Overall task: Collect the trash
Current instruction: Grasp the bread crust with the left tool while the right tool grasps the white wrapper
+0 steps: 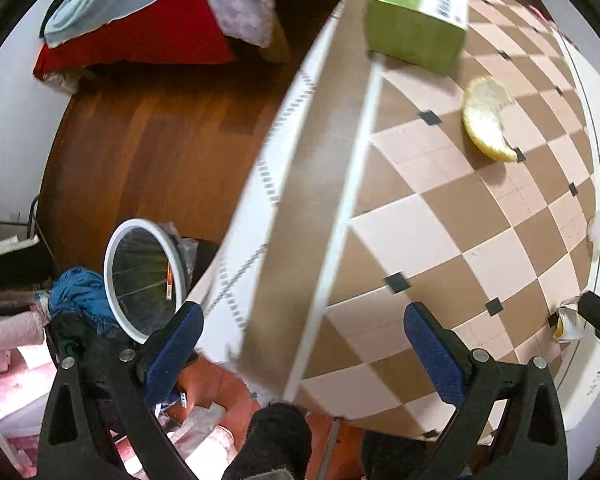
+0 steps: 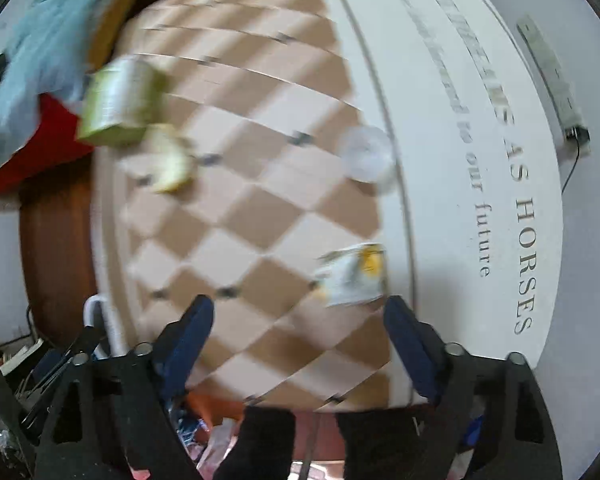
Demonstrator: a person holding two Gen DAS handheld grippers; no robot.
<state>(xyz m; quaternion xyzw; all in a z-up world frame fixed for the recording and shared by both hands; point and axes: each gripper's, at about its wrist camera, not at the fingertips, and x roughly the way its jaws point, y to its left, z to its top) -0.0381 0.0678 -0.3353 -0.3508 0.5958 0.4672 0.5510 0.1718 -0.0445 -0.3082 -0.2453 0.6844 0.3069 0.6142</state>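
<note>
Both grippers point down over the brown-and-cream checkered surface (image 1: 440, 240), jaws apart and empty. The right gripper (image 2: 300, 332) hangs nearest the crumpled white-and-yellow wrapper (image 2: 352, 276), close to the surface's white lettered edge. The yellow citrus peel (image 1: 488, 120) and green cardboard box (image 1: 416, 12) sit toward the far corner. The left gripper (image 1: 304, 340) overhangs the near edge above the white-rimmed bin (image 1: 118, 240). The blurred right view suggests speed; a hasty close could nudge the wrapper over the edge.

green box (image 1: 416, 28), yellow peel (image 1: 488, 120), brown-and-cream checked tablecloth (image 1: 440, 232), white-rimmed bin (image 1: 112, 264), blue gripper pads (image 1: 434, 354)
</note>
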